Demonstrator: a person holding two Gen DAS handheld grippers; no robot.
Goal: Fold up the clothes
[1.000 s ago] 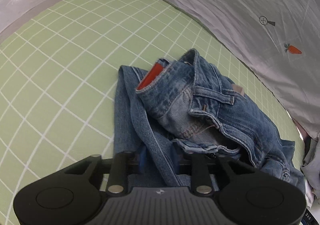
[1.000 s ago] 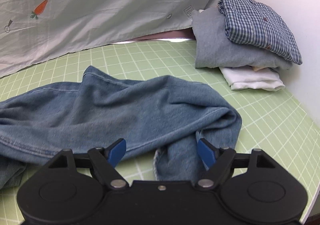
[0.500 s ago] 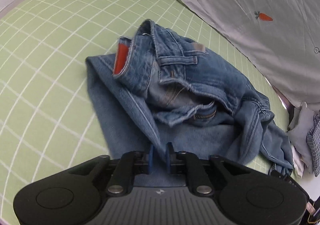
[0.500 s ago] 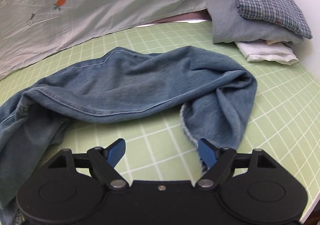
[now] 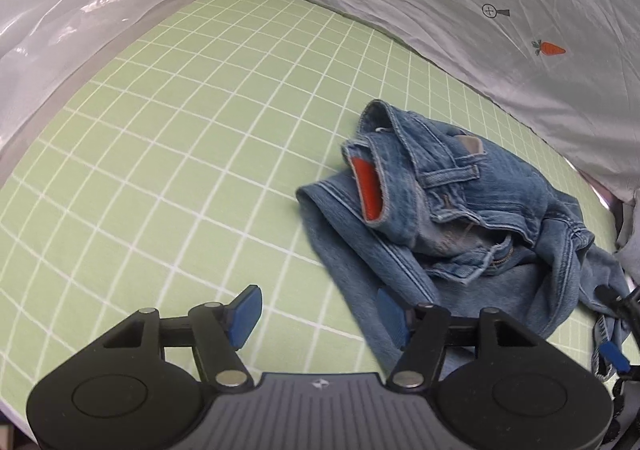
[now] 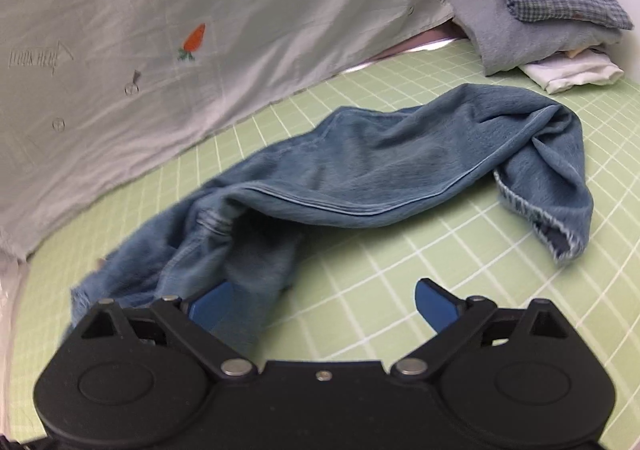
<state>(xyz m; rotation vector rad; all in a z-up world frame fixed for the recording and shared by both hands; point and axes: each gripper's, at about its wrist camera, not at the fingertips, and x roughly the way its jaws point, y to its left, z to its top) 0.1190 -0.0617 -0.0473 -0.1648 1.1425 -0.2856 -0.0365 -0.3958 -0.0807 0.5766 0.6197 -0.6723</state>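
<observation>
Nearest in the left wrist view, the left gripper [image 5: 318, 316] hangs over the green gridded mat [image 5: 180, 154] with its jaws opening; bare mat shows between the blue pads, and only the right-hand pad overlaps the edge of the jeans [image 5: 460, 226], gripping nothing. In the right wrist view the right gripper [image 6: 324, 300] is spread very wide and its jaws are opening too; its left pad sits against a fold of denim, the gap itself shows mat, and nothing is clamped.

The jeans lie crumpled on the mat, their long axis running across the table roughly alongside the back sheet. The waist end, seen from the left gripper, is bunched with the waistband turned up, a red lining patch [image 5: 368, 190], a belt loop and the open fly showing. From the right gripper, a leg [image 6: 400, 166] stretches away to the right, then doubles back, its frayed hem [image 6: 560, 242] pointing toward the camera.

Beyond, a stack of folded clothes [image 6: 544, 14] sits in the far right corner, well apart from the jeans. A pale sheet printed with carrots [image 6: 192, 38] hangs behind.
</observation>
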